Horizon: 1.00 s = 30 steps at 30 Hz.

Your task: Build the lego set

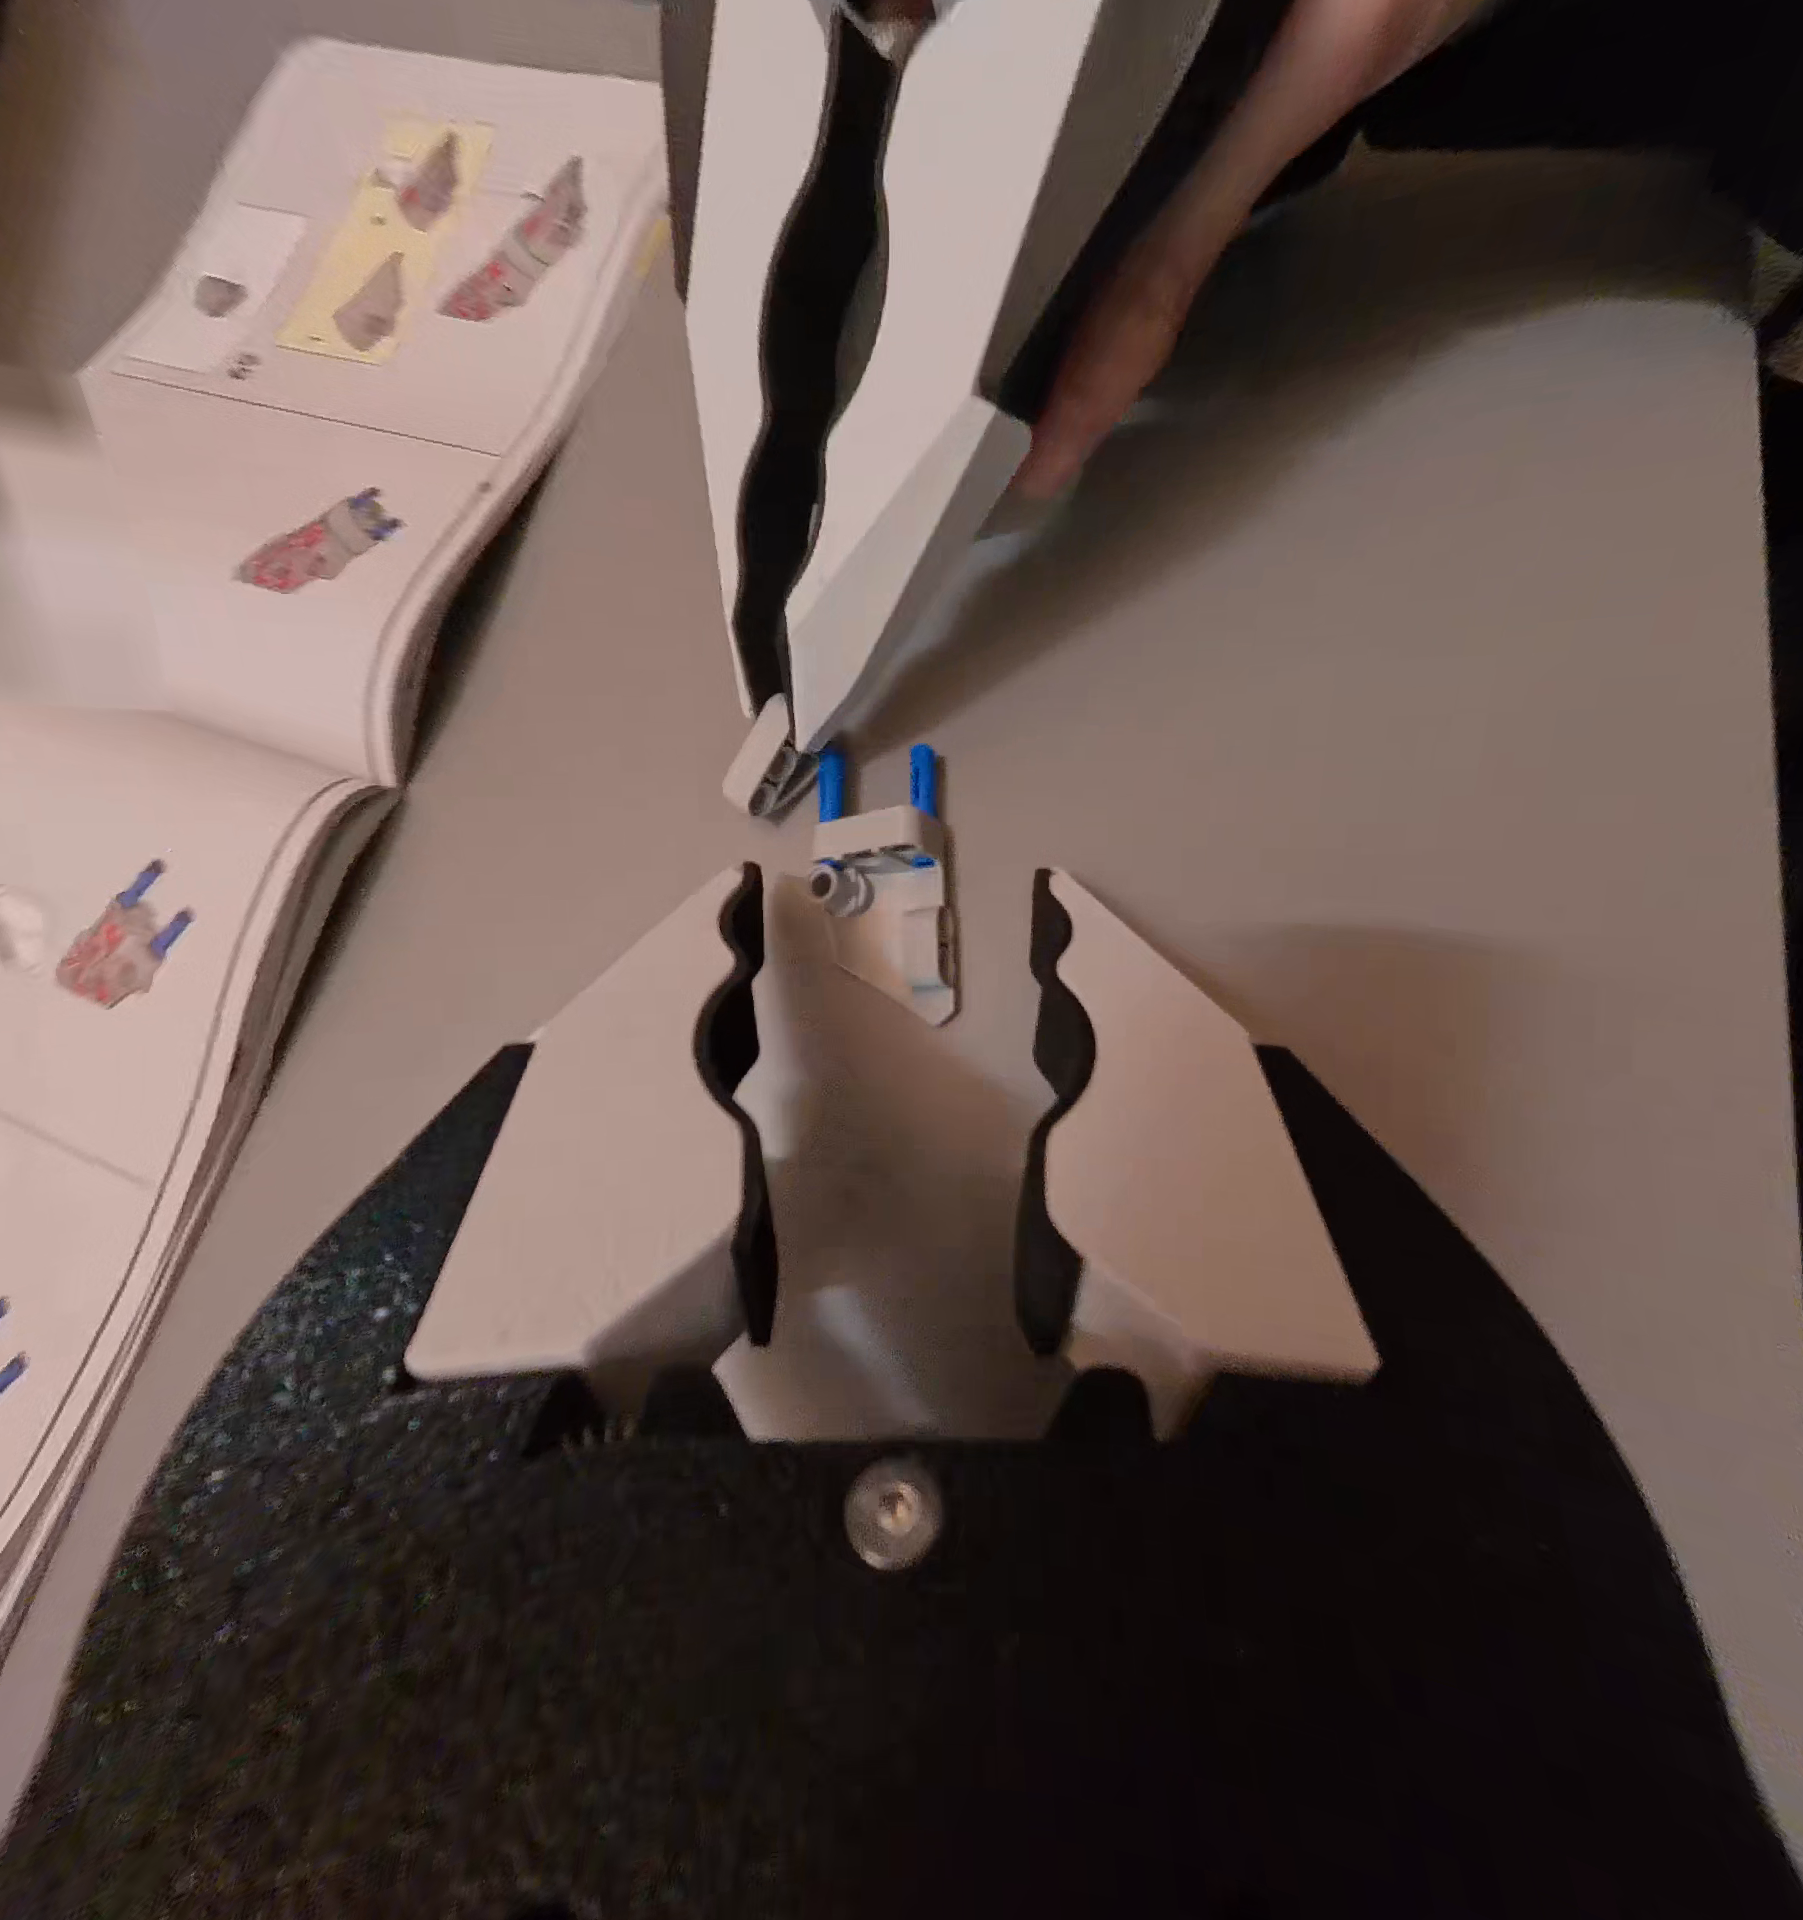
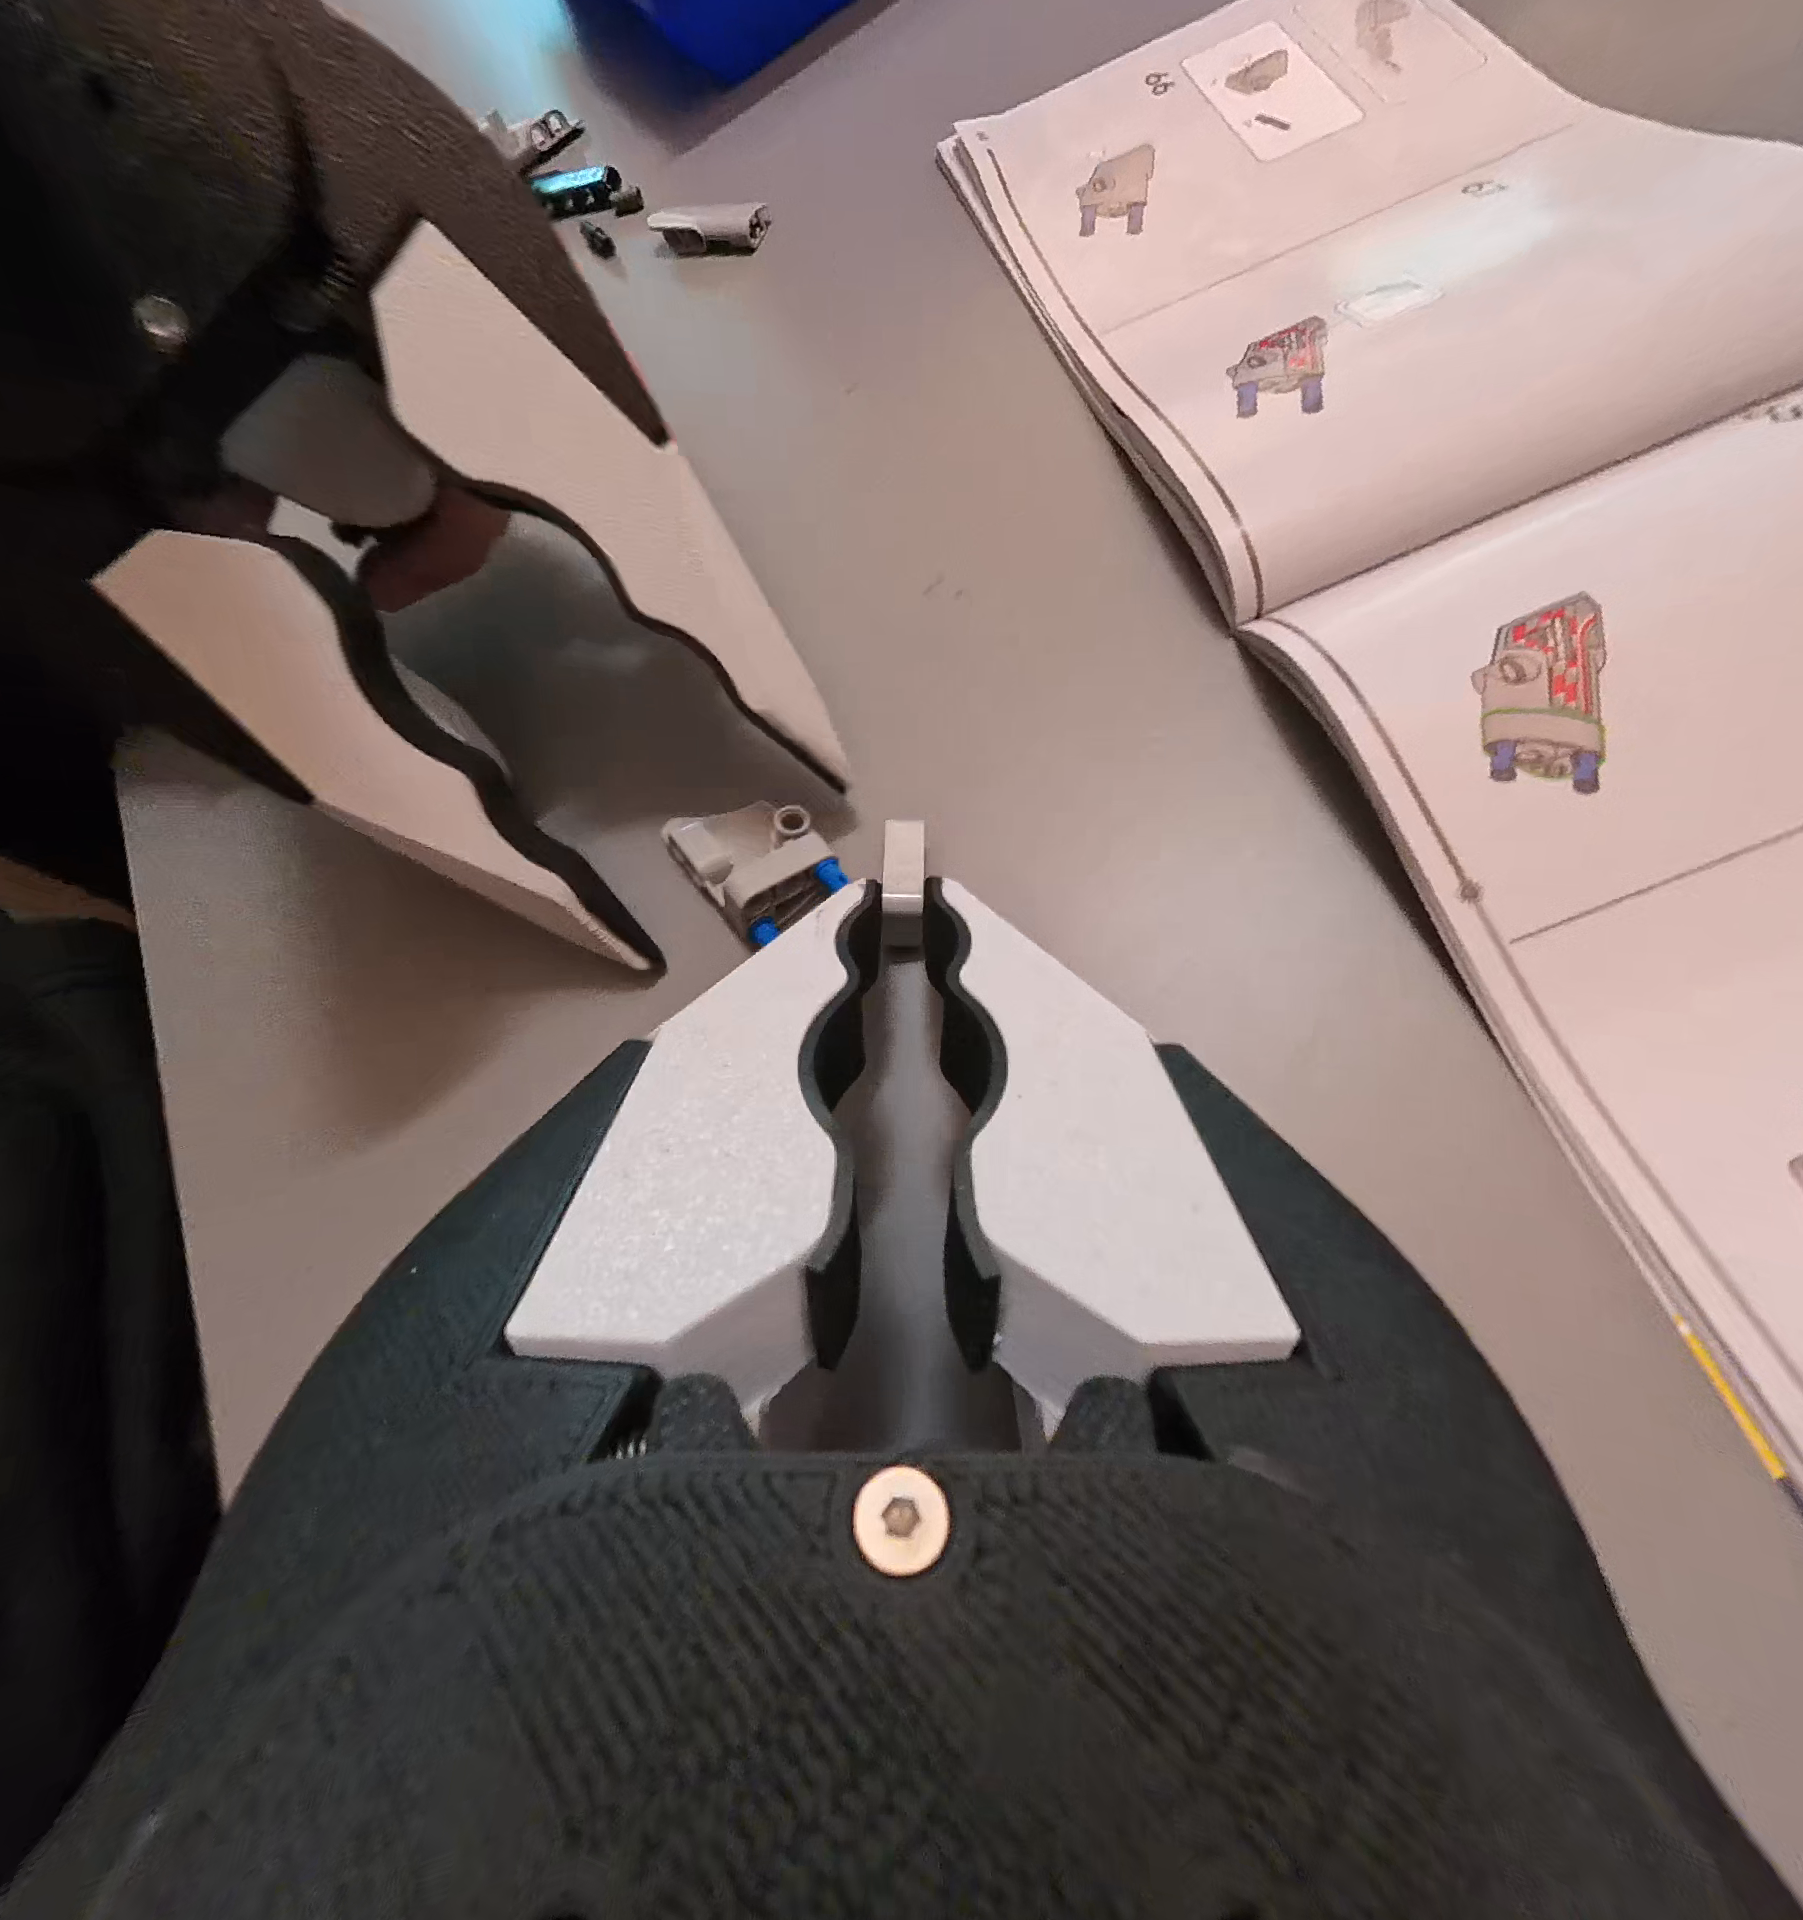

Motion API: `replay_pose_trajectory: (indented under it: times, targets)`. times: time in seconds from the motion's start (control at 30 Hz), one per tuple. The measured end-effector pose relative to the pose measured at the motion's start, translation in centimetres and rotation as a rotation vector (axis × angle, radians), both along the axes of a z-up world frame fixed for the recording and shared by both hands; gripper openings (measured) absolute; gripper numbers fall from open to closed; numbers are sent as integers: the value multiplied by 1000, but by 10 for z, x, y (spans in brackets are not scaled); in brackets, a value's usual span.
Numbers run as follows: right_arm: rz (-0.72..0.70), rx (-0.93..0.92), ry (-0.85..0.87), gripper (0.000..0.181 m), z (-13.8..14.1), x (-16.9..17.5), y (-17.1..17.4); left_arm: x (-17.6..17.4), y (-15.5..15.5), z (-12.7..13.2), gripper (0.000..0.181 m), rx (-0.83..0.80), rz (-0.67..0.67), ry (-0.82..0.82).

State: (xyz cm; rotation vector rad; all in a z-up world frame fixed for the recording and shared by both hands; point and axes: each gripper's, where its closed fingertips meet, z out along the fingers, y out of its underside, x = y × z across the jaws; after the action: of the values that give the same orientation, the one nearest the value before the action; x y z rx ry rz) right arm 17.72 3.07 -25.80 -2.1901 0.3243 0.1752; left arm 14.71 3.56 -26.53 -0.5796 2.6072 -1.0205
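Lying on the grey table (image 1: 1344,727) at frame centre, a small grey assembly (image 1: 892,904) with blue pins is framed by the wide-spread, empty left gripper (image 1: 897,883). A thin grey piece (image 2: 903,883) is pinched at the tips of the right gripper (image 2: 902,894), just beside the assembly. An open instruction booklet (image 2: 1499,468) is seen at the right of the right wrist view, and loose parts (image 2: 710,229) at upper left.

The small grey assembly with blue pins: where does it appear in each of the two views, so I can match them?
Left wrist view: the grey assembly with blue pins lies on the table just above centre, between the tips of the open left tongs.
Right wrist view: it lies left of centre, just left of the right tongs, which are shut on a small grey piece.
Shared landmark: the open instruction booklet.
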Motion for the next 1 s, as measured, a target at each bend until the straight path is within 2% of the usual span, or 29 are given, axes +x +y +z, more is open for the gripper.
replay_pose_trajectory:
  times: [0.07, 0.23, 0.4, 0.5, 0.83, 0.93, 1.0]
  targets:
    - [-31, -7, 23, 6, 1, -2, -5, 1, -2, 0, 50, 0, -22, 19]
    - [-163, 143, 121, 6, 32, 2, -8, 23, -11, 36, 48, -90, 197, -115]
    - [-204, 211, 124, 6, 45, 0, -9, 33, -14, 41, 34, -59, 303, -246]
    - [-213, 239, 132, 6, 49, -1, -11, 31, -20, 46, 23, -119, 301, -258]
    - [-218, 297, 128, 6, 63, -3, -13, 30, -22, 61, 22, -112, 261, -429]
    - [-162, 367, 100, 6, 73, -6, -13, 28, -22, 71, 22, -182, 233, -442]
    - [-86, 412, 14, 7, 80, -10, -13, 25, -22, 77, 22, -243, 202, -417]
